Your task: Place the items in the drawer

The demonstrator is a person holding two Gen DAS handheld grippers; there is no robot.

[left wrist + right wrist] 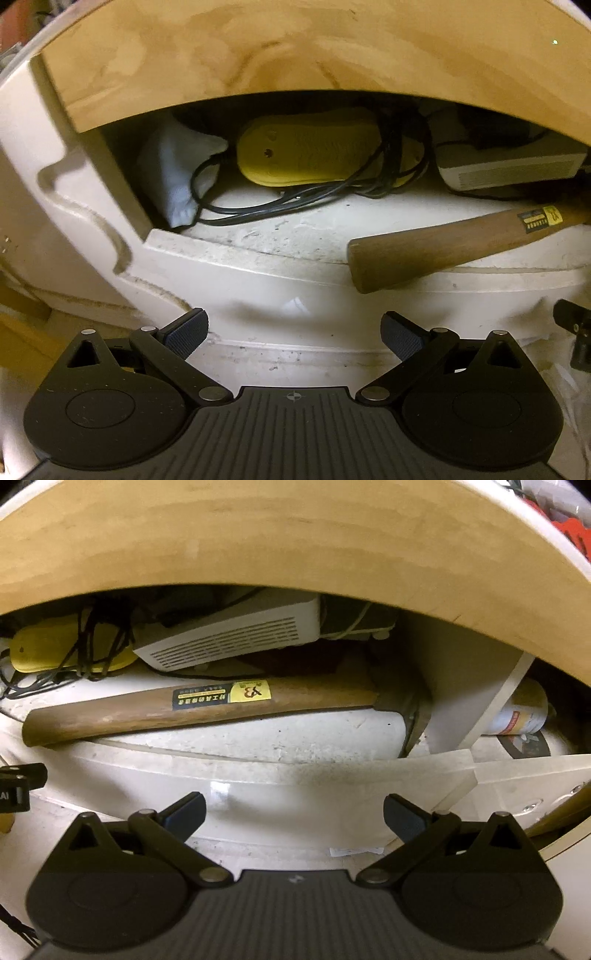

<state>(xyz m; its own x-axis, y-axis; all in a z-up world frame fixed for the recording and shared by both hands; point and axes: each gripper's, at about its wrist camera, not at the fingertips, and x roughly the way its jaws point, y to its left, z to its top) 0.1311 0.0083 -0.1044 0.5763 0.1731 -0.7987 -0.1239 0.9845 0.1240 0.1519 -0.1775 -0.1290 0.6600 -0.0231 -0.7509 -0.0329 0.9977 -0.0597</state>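
Hammer (207, 709) lying in open drawer (258, 771), handle end over front edge | left gripper (293, 334) spread, holding nothing | right gripper (293, 814) spread, holding nothing

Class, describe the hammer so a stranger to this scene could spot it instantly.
Look into the open white drawer under the wooden top. Along its front lies the hammer, handle end poking over the rim. Alone among the yellow device, white vented box and cables, it has a brown wooden handle with a black-and-yellow label.

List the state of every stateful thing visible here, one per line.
drawer: open, partly under the wooden top
hammer: lying in the drawer, handle end overhanging the front edge
black cable: loosely tangled around the yellow object
left claw: open, empty
right claw: open, empty
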